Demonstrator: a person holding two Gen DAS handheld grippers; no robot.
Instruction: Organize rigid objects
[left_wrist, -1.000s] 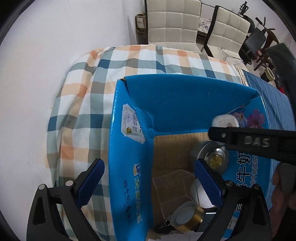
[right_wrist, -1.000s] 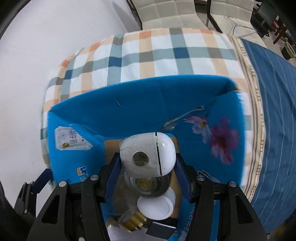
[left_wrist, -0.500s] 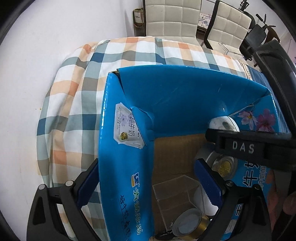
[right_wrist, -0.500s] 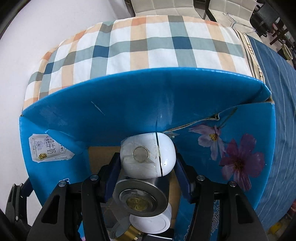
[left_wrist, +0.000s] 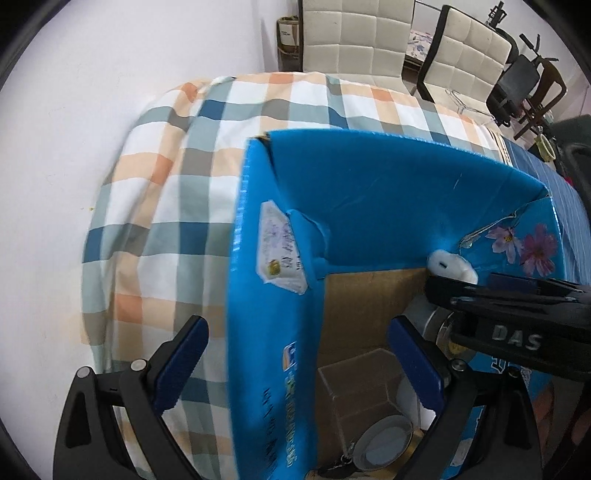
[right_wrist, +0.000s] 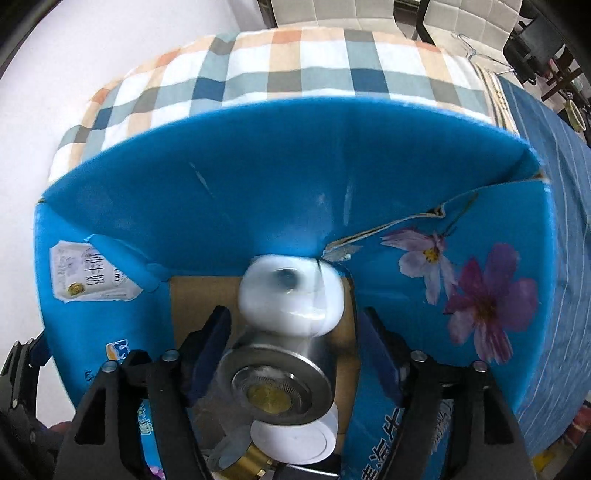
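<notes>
The white rounded object lay inside the blue cardboard box, against the far wall at about 12 o'clock from the right gripper. Its long axis ran side to side, from 9 to 3 o'clock, with a seam ring toward the 3 o'clock end and a small dark round spot facing the camera. Motion blur made its exact rest uncertain; it appeared to sit against the steel cylinder just below it.

The right gripper's fingers were spreading apart, clear of the white object on both sides, with no pad pressing it.

The left gripper stood with fingers spread wide, straddling the box's 9 o'clock wall; contact with that wall could not be confirmed.

Readable markings: "DAS" in raised letters on the right gripper's body in the left wrist view; Chinese characters on a white torn label and on the box wall, not fully legible. Purple flowers were printed at 3 o'clock.
</notes>
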